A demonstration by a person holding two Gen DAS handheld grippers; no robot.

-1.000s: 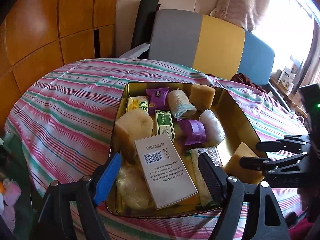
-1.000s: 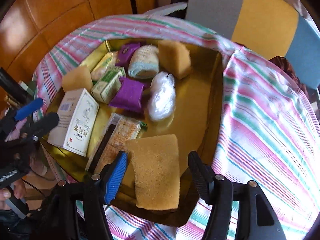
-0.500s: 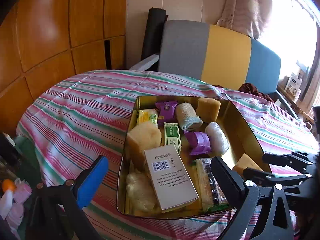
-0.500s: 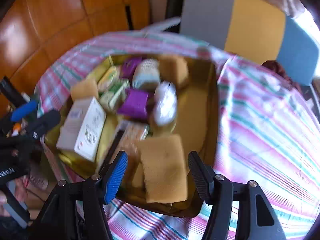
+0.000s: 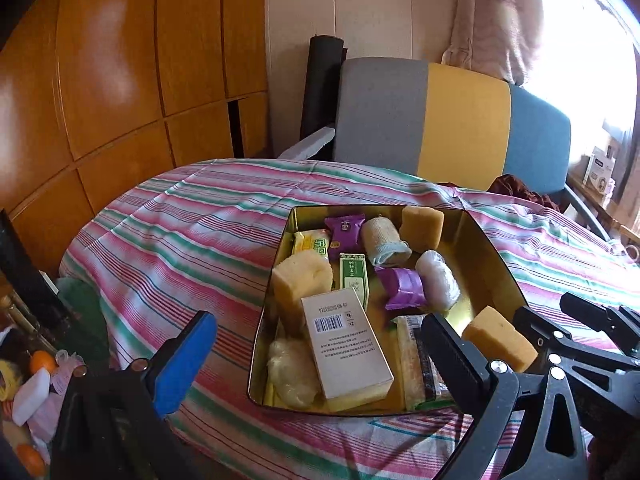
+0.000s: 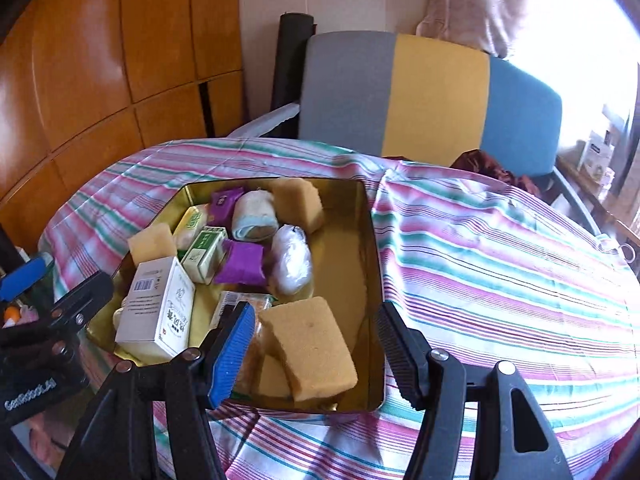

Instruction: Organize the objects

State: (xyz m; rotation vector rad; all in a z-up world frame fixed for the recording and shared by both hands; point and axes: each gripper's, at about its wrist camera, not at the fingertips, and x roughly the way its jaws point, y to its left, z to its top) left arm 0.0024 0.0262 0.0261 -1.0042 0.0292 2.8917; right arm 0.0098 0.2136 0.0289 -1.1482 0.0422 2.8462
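A gold metal tray (image 5: 500,256) (image 6: 370,240) sits on the striped table and holds a white box (image 5: 344,344) (image 6: 160,312), yellow sponges (image 5: 300,280) (image 6: 310,346), purple packets (image 5: 402,288) (image 6: 242,266), a green box (image 5: 354,274), a rolled cloth (image 5: 384,238) and a white plastic bundle (image 5: 438,282). My left gripper (image 5: 316,358) is open and empty, back from the tray's near edge. My right gripper (image 6: 316,350) is open and empty, just above the near sponge, not touching it.
The striped tablecloth (image 5: 180,248) (image 6: 500,264) covers the table. A grey, yellow and blue chair (image 5: 448,120) stands behind it. Wooden wall panels (image 5: 120,80) are at the left. Small clutter (image 5: 28,384) lies low on the left, beyond the table edge.
Both grippers have pulled back and up from the tray. The left jaws opened wider. The sponge stays lying in the tray.
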